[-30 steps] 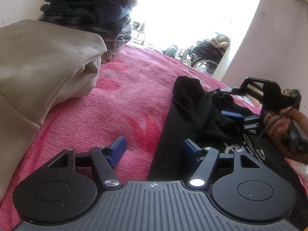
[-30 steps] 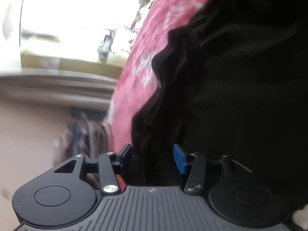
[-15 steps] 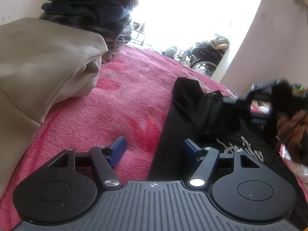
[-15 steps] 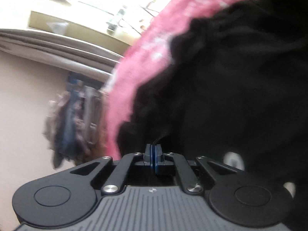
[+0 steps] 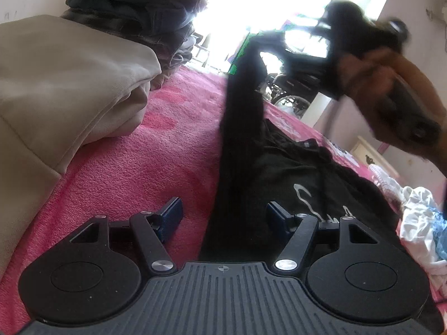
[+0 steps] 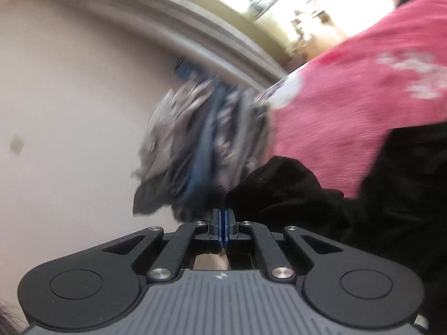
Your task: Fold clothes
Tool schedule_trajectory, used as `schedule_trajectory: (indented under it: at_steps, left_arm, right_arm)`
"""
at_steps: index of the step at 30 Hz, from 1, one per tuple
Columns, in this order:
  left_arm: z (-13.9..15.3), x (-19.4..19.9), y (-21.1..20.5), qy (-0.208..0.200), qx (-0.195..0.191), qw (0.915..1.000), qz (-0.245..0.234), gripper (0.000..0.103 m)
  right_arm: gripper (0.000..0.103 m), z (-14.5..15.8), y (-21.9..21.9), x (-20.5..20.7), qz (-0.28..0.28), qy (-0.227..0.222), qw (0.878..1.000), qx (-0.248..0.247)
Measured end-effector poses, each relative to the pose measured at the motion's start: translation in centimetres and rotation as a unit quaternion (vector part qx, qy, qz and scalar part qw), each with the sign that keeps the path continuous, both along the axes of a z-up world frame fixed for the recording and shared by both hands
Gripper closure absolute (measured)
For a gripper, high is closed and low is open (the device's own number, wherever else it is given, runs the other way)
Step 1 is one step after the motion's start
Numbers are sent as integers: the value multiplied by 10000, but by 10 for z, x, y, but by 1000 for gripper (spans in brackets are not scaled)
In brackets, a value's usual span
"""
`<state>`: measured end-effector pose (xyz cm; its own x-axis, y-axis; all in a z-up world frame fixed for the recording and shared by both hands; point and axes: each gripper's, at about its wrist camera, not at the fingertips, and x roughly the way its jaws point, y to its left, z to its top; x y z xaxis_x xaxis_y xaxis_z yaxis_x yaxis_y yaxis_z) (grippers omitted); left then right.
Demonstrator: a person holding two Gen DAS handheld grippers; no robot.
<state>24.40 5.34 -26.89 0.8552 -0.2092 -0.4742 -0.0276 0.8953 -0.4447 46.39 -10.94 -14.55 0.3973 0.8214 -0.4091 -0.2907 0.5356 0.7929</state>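
beige garment (image 5: 64,89): folded, far left on the pink blanket (image 5: 145,167)
folded stack (image 5: 139,14): behind it
left tongs (image 5: 220,217): released, low over the black shirt's (image 5: 279,173) edge
black shirt: mid-blanket, one end lifted
right tongs (image 6: 222,224): clenched on black shirt, raised
white clothes (image 5: 419,223): right

Two wrist cameras, low over the pink blanket (image 5: 173,150)

The left view faces the bright window across the bed; the right view, rolled and blurred, faces a wall. Both share the blanket, the black garment (image 5: 279,173) and the stacked clothes (image 5: 145,8).
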Motion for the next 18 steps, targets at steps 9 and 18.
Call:
schedule_trajectory:
  at_steps: [9, 18]
  left_arm:
    - [-1, -1, 1, -10, -38, 10000, -1, 37]
    - [-1, -1, 5, -36, -103, 9999, -5, 36]
  right_arm:
    - [99, -33, 96, 12, 751, 11, 9942, -774]
    - [83, -26, 121, 3, 979, -449, 9869, -1205]
